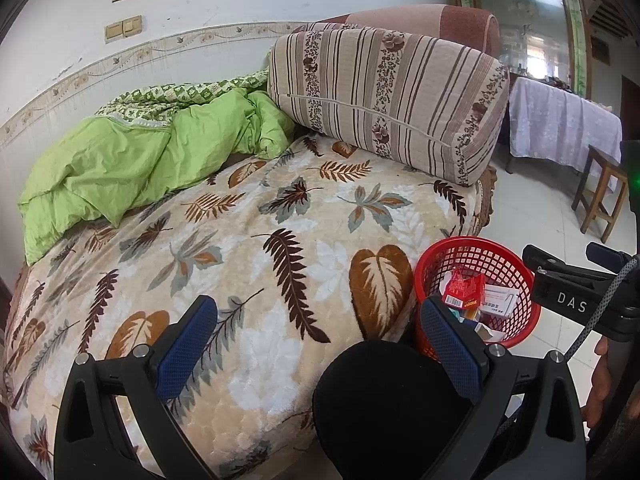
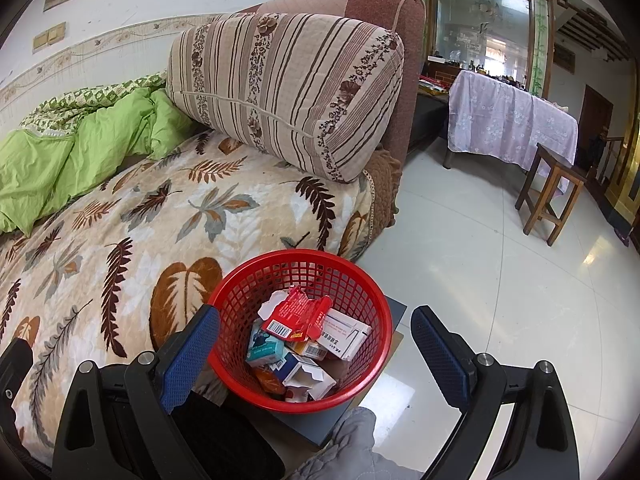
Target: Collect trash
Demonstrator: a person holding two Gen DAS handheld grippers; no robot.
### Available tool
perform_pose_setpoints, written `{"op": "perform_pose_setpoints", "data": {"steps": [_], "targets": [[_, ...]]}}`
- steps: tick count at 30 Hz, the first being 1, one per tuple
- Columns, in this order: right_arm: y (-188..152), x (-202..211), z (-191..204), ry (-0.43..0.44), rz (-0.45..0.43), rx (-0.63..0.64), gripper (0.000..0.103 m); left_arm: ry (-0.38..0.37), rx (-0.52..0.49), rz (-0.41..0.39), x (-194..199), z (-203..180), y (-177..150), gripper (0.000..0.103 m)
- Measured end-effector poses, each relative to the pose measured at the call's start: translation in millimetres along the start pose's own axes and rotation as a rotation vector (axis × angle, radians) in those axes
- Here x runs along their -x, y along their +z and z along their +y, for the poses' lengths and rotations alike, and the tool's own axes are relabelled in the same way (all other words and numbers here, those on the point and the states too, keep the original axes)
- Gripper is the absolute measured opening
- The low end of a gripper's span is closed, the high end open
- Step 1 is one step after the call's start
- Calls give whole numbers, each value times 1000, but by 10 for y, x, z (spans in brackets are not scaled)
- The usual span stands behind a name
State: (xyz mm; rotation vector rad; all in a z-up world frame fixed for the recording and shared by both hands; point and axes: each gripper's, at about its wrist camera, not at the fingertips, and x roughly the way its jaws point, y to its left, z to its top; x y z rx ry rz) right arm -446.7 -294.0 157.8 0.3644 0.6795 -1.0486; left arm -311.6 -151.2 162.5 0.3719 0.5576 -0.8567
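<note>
Red basket on the floor beside my bed, cartons piled inside, my right tongs wide and empty above it, my left tongs wide over the blanket

Ahead of you the leaf-patterned bed lies open across its middle, with room to sweep low over the blanket. At 10 o'clock the crumpled green quilt blocks the wall side, and at 1 o'clock the striped bolster stands against the sofa arm. The red basket sits just beside the bed edge at 4 o'clock in your left view; its mouth is open from above, though cartons fill the bottom. Right of it the tiled floor is bare up to the wooden stool and the draped worktop at 2 o'clock.
</note>
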Motion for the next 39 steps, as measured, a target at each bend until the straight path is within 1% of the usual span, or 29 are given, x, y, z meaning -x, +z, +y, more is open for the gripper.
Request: {"op": "perform_pose_setpoints", "data": {"steps": [16,27,28,31,32,34,36,37,39], "targets": [[14,0,10,1,0,2,97,6,-3,-4,21,9,6,101],[11,0,19,6,1,6,97,-3,4,1,16,16,-2,101],[19,-7,28,8,1,7,97,-9,11,6,16,35,2,101],[52,-22,66,16,2,18,97,6,38,20,8,127,14,101],[71,-32,88,18,-1,25,97,2,56,28,-1,179,16,101],[100,-43,132,23,-3,41,97,19,93,27,7,301,-2,101],[138,-73,211,35,-2,63,97,47,150,31,-12,486,-13,101],[168,-101,254,44,0,72,97,54,178,43,-44,580,-22,101],[230,-148,390,71,1,101,97,93,246,75,-135,841,-57,101]]}}
